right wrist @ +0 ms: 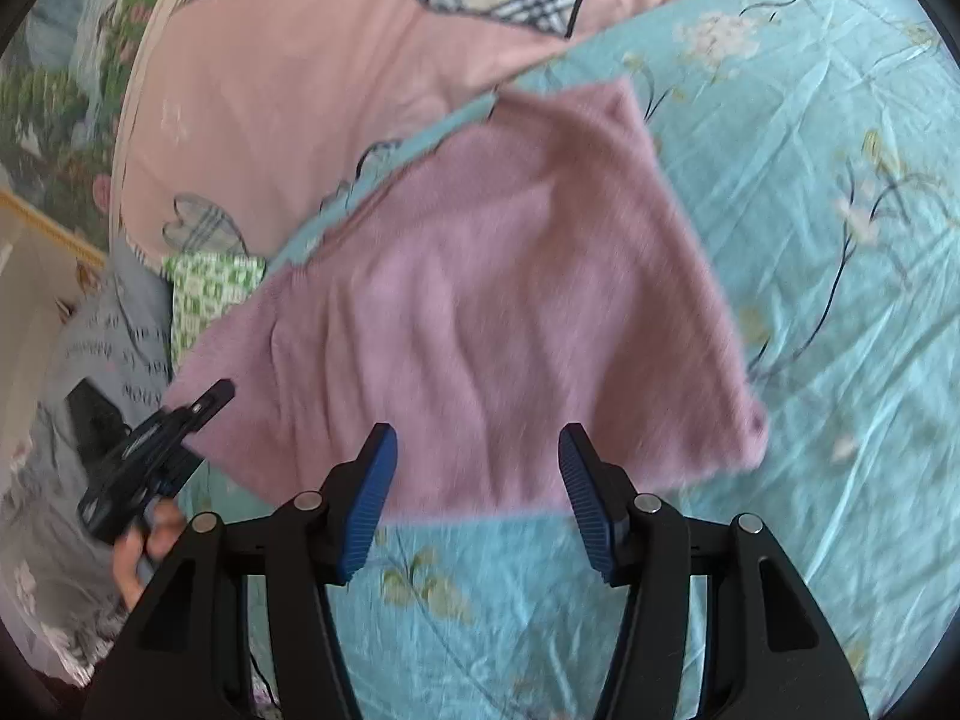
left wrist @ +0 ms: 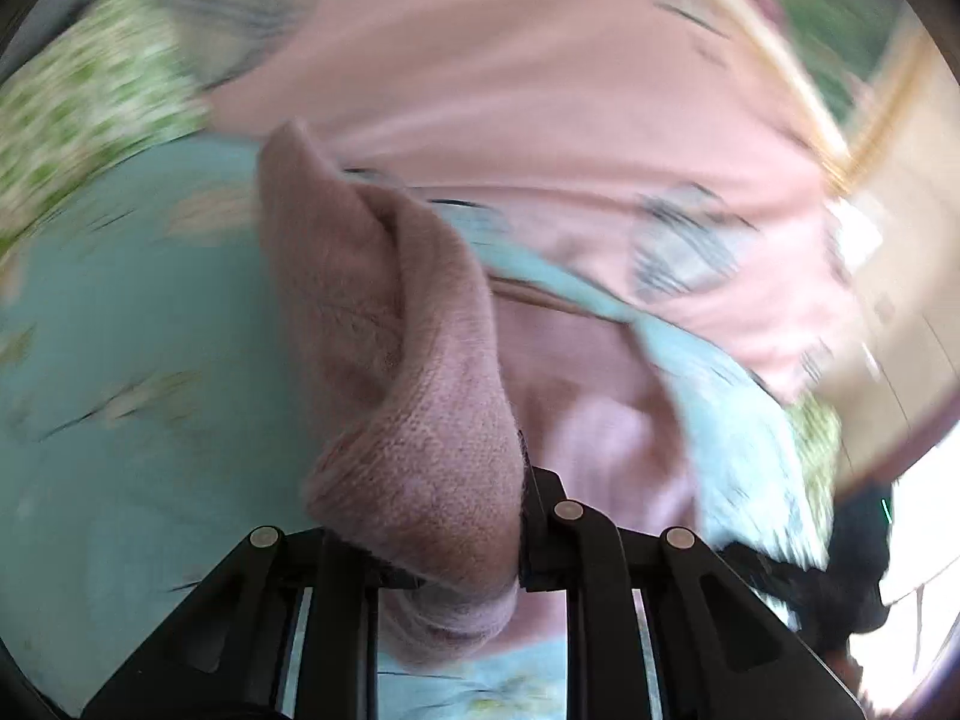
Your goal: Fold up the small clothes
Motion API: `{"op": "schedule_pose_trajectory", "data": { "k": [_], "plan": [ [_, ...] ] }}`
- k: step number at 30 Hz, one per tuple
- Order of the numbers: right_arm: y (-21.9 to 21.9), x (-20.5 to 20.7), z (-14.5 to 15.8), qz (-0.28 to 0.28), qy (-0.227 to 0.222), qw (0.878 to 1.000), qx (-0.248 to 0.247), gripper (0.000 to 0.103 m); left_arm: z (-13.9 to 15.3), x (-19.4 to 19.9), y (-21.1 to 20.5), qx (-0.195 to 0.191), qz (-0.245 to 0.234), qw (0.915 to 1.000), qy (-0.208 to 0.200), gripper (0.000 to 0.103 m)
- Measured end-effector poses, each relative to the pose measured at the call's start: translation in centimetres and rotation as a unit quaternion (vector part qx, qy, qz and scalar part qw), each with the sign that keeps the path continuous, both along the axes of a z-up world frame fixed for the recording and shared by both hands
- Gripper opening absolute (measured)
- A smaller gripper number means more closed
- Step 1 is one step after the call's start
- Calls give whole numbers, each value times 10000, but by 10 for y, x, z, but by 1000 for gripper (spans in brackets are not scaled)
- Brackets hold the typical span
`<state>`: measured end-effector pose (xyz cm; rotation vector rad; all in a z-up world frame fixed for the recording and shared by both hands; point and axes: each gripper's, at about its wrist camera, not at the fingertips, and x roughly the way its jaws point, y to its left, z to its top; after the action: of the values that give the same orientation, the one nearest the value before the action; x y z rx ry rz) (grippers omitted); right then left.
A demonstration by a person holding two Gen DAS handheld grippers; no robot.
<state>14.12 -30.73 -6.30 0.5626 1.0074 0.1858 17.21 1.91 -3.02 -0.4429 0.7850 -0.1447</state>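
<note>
While left claw clamps pink garment | right claw apart, above hem.

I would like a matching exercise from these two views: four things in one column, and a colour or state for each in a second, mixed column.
Things:
1. left gripper
2. right gripper
3. bed sheet
4. pillow

Descriptions:
A. light blue with flowers
B. open, nothing between the pads
C. pink with checked hearts
D. shut on the mauve knitted garment

Pairs: 1-D, 2-B, 3-A, 4-C
</note>
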Motion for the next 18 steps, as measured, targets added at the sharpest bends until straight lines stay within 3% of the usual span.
{"op": "schedule_pose_trajectory", "data": {
  "k": [3, 7, 10, 18],
  "plan": [
    [-17, 13, 8, -106, -116, 9998, 123, 57, -5, 11, -54, 385, -764, 9963, -24, 18],
    [-32, 38, 12, -86, -148, 9991, 379, 57, -43, 21, -101, 779, -1317, 9876, 359, 18],
    [-27, 64, 11, 116, -138, 9982, 566, 57, -57, 23, -111, 940, -1374, 9849, 483, 18],
    [20, 138, -1, 799, -58, 9934, 817, 57, -54, 17, -113, 1081, -1382, 9833, 480, 19]
  ]
}}
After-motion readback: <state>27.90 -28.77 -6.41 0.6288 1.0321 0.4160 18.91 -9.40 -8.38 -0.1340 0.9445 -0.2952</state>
